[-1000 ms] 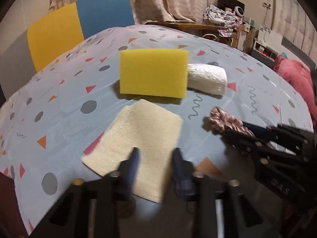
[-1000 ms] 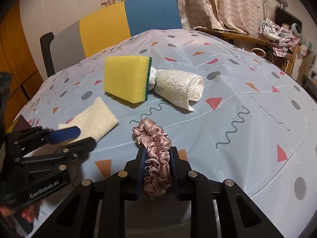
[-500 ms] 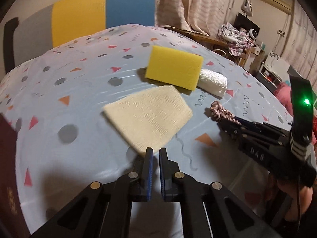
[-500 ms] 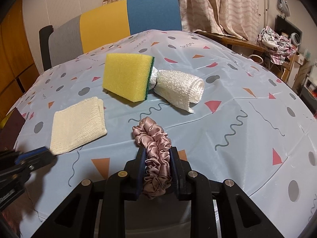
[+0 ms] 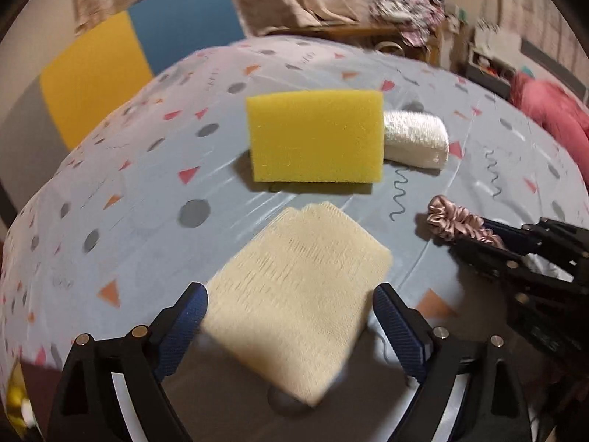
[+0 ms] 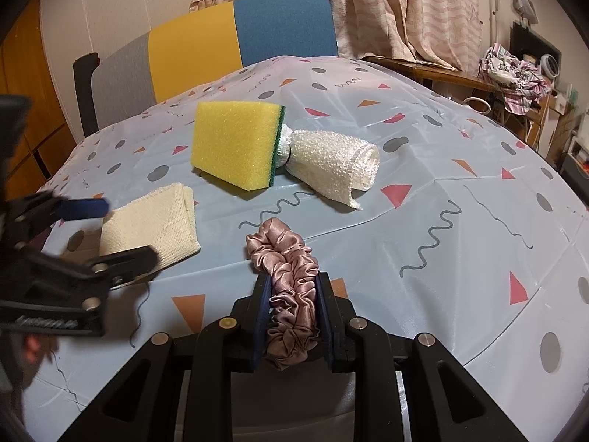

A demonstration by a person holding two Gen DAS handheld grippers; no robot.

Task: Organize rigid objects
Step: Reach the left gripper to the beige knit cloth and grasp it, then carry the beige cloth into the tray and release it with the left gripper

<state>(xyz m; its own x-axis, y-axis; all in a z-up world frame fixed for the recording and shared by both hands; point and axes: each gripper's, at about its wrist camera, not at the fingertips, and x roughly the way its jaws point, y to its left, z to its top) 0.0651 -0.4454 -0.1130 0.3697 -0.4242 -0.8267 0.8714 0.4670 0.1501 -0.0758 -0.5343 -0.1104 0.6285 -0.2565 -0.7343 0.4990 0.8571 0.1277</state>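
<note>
While the right gripper (image 6: 292, 300) clamps the scrunchie (image 6: 285, 258), wide left fingers (image 5: 184, 316) flank the cloth (image 5: 298, 291).

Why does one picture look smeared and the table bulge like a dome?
Left wrist view: motion blur smears the cream cloth and room edges. Right wrist view: sharp on the pink scrunchie and yellow sponge, though the left claw is blurred. Both views: the fisheye lens bends the flat table.

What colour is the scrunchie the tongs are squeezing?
The scrunchie is shiny dusty pink. It shows best in the right wrist view, pinched in the right tongs.
</note>
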